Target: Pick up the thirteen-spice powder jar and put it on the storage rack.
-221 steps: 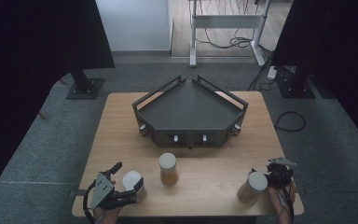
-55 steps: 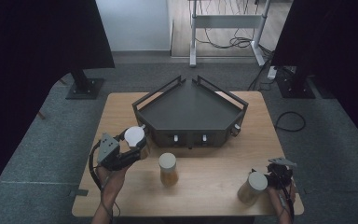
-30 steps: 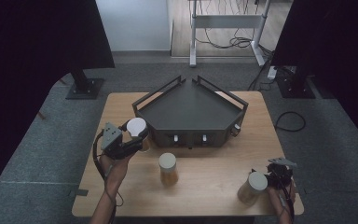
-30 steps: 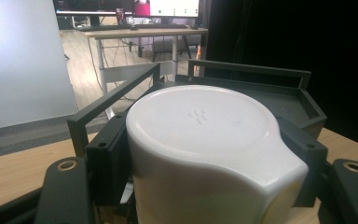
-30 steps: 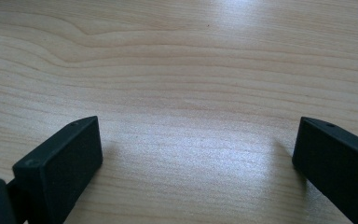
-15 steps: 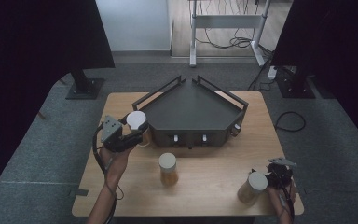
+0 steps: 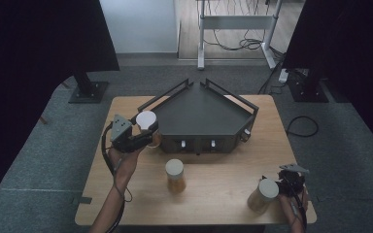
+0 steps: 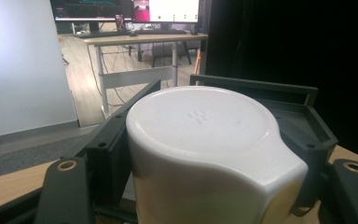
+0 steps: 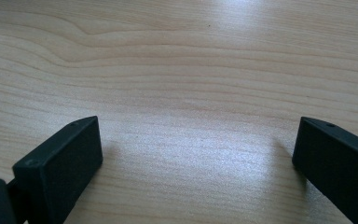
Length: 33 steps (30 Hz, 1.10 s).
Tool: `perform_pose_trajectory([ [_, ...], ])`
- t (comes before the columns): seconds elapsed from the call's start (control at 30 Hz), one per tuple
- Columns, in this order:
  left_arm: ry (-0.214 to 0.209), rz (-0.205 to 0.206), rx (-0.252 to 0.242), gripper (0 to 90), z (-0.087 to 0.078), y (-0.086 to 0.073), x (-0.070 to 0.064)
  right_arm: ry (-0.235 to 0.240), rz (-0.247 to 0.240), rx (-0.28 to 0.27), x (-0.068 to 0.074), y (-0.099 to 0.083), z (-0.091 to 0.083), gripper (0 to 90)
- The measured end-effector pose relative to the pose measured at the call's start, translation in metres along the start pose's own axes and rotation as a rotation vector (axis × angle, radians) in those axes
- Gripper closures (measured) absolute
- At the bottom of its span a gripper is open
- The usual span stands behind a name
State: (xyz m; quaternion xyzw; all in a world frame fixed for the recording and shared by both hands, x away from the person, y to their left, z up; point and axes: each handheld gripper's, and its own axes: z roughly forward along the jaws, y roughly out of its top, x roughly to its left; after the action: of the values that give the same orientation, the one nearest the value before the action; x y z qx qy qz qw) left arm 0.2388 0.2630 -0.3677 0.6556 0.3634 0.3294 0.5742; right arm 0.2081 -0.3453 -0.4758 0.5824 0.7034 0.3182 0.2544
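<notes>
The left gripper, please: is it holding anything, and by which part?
Yes: the left gripper holds a white-lidded round jar by its sides, just under the lid, beside the dark angular tray.

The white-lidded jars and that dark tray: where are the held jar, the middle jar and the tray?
held jar [image 8: 205, 121], left gripper view, on its white lid.
middle jar [image 7: 174, 168], high view, on its lid.
dark tray [image 7: 201, 114], high view, on its bare floor.

The left forearm reaches forward from the bottom edge, its gripper [image 7: 143, 136] raised with fingers [image 8: 65, 191] clamped on a white-lidded jar [image 7: 147, 122]. The right gripper [image 7: 285, 184] sits low at the counter's [image 7: 213, 194] near right corner, fingers [image 9: 58, 161] spread wide apart.
</notes>
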Motion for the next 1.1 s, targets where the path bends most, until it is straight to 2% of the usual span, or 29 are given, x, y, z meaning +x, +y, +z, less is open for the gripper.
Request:
perform_pose_trajectory([
  [0.67, 0.003, 0.011, -0.003, 30.8, 0.022, 0.013, 0.003, 0.003, -0.002, 0.001, -0.001, 0.000, 0.000, 0.9],
  [1.1, 0.011, -0.014, -0.006, 30.8, 0.037, 0.011, 0.008, 0.004, -0.003, 0.001, -0.001, 0.000, 0.000, 1.0],
])
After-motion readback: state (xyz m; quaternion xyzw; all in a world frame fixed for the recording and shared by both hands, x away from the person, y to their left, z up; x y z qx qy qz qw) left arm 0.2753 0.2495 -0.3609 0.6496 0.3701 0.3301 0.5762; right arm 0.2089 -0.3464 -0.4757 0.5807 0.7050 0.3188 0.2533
